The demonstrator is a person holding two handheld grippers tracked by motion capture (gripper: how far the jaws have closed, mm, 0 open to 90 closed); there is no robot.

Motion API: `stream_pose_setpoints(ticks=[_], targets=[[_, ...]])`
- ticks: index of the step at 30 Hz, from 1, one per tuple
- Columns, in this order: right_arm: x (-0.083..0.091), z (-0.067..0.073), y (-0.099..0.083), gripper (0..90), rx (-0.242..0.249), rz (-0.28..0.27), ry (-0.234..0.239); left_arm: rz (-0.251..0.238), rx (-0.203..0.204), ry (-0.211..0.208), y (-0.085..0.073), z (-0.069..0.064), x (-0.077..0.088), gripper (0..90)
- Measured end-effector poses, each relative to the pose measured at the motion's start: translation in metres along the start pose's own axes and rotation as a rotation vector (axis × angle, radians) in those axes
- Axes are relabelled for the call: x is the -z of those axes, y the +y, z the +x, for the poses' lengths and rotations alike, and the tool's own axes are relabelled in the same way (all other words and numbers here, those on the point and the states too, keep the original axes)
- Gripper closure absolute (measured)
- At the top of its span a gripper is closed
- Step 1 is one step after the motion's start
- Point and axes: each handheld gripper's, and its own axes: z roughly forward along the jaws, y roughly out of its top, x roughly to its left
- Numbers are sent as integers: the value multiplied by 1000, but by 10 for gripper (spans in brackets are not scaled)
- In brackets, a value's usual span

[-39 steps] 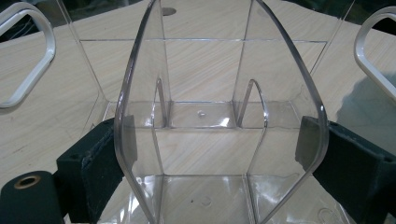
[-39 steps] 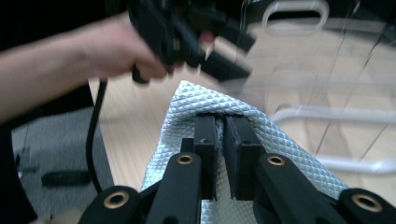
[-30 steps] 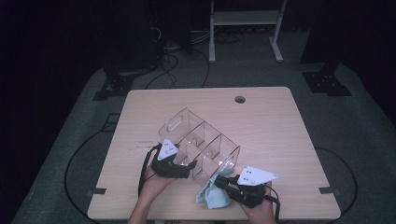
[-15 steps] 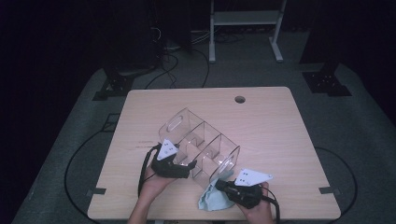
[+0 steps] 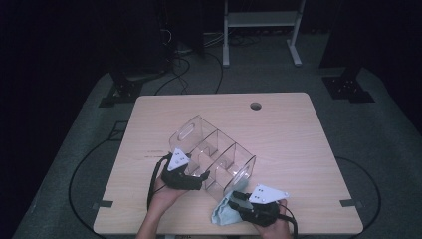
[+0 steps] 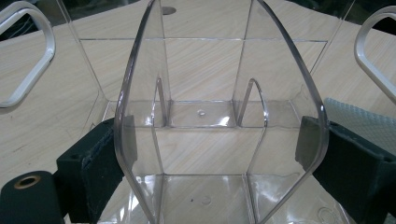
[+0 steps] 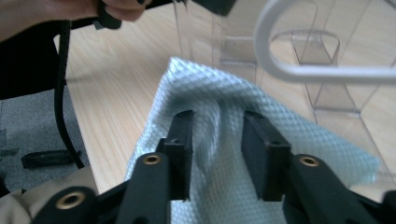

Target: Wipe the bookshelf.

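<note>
Opening your right gripper (image 7: 217,154) partway, you freed the cloth (image 7: 224,116) between its jaws, while your left gripper (image 6: 210,154) clamped the organizer (image 6: 205,116).

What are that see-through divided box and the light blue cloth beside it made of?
The divided box looks like clear, glossy hard plastic, perhaps acrylic: the tabletop shows through its walls, and its edges glint. The cloth seems a soft woven fabric, maybe microfibre, judging by its diamond texture and folds.

Clear divided organizer (image 5: 214,157) beside crumpled light-blue cloth (image 5: 223,213).
</note>
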Motion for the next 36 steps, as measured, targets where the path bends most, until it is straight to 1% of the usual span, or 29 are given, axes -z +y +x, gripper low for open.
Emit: stream_pose_setpoints(ticks=[2, 4, 6, 9, 11, 13, 16, 17, 20, 22, 23, 25, 28, 31, 34, 36], targets=[[0, -1, -3, 599, -18, 11, 6, 0, 0, 0, 0, 0, 0, 91], [-2, -1, -6, 591, -16, 33, -9, 2, 0, 1, 0, 0, 0, 91], [-5, -1, -8, 593, -32, 42, -13, 2, -1, 2, 0, 0, 0, 91], [-11, 1, -9, 648, -39, 51, -20, 4, -3, 3, 1, -1, 0, 93], [-12, 1, -9, 714, -34, 52, -37, 5, -1, -2, 0, 1, 1, 93], [-13, -2, -9, 803, -43, 54, -33, 5, -2, 0, 0, 0, 1, 95], [-13, -4, -7, 851, -45, 68, -14, 4, -1, 1, 0, 0, 1, 95], [-13, -4, -6, 858, -35, 74, -13, 3, -1, 1, 0, 0, 0, 95], [-9, -3, -2, 860, -18, 54, -25, 4, -1, 1, 0, 0, 1, 95], [-4, -3, 4, 861, -19, 26, -25, 6, -3, 0, 0, 1, 1, 95], [1, -3, 9, 862, -13, -5, -27, 4, -1, 1, 0, 1, 1, 95], [6, -3, 15, 863, -13, -36, -28, 8, -2, 1, 0, 0, 1, 95], [8, -3, 17, 864, -11, -48, -27, 7, 3, 1, 0, 0, 0, 95], [4, -3, 12, 865, -14, -34, -25, 6, 4, 2, 0, 0, 0, 95], [-2, -5, 3, 865, -28, 5, -22, 3, 1, 4, 1, 0, 0, 95], [-7, -5, -3, 865, -26, 38, -21, 2, 1, 5, 1, -1, 0, 95]])
